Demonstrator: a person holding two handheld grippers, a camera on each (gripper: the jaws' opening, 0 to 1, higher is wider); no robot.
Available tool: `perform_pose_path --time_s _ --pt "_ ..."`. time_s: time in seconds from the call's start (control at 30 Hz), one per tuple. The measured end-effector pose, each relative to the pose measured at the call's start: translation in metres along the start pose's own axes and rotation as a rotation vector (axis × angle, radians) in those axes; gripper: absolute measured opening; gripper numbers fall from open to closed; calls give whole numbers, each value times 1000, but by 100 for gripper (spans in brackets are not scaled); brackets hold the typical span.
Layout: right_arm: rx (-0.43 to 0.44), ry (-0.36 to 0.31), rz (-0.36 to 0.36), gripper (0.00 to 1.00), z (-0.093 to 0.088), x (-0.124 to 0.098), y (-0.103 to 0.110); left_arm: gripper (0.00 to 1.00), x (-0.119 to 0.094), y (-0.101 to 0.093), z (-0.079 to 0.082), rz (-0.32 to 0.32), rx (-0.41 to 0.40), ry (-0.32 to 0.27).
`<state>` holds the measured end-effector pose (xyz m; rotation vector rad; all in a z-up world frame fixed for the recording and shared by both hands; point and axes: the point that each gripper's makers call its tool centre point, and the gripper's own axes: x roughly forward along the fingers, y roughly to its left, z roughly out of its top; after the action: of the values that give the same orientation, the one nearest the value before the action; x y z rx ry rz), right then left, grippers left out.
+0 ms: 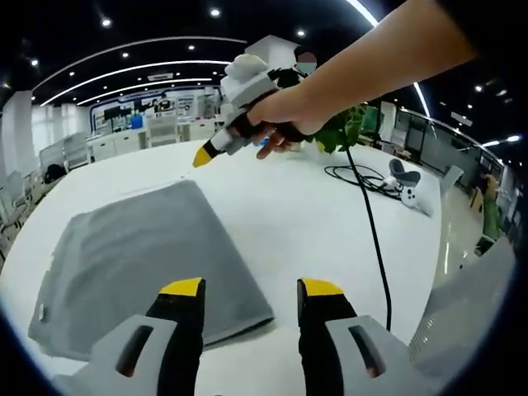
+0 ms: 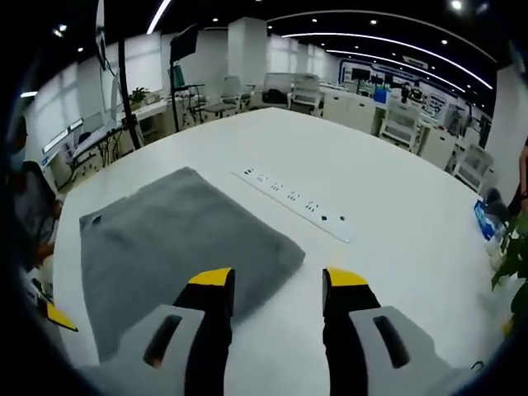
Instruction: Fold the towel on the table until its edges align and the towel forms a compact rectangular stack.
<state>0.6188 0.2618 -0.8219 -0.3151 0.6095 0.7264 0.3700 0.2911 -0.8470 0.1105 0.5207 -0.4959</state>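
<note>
Towel (image 1: 144, 260) flat on table (image 1: 305, 206) | left tongs (image 1: 251, 287) — parted, empty | right tongs (image 2: 277, 277) — parted, empty

Left gripper (image 1: 251, 287) rises from six o'clock, jaws parted and empty; right gripper (image 1: 203, 156), hand-held, enters at one o'clock.

I count 1 grey towel (image 1: 140, 264) on 1 white table (image 1: 305, 214), plus 1 power strip (image 2: 293, 202). There is 1 black cable (image 1: 371, 223), 1 white controller (image 1: 412, 194) and 1 green plant (image 1: 342, 128). I hold 2 grippers: my left gripper (image 1: 251, 289) and my right gripper (image 2: 279, 279).
</note>
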Motion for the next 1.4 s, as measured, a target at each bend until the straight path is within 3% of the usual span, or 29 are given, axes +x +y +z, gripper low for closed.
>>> perform_pose_path --time_s 0.23,0.47,0.73,1.4 --pt "26 4 13 36 -6 11 0 41 12 -3 -15 -26 7 46" --pt "20 23 16 34 -15 24 0 39 19 -6 -20 -42 12 67" --pt "30 33 43 34 -21 39 7 37 32 -4 -38 -51 64 128" --pt "60 66 8 25 -30 73 1 28 43 1 -50 -68 56 151"
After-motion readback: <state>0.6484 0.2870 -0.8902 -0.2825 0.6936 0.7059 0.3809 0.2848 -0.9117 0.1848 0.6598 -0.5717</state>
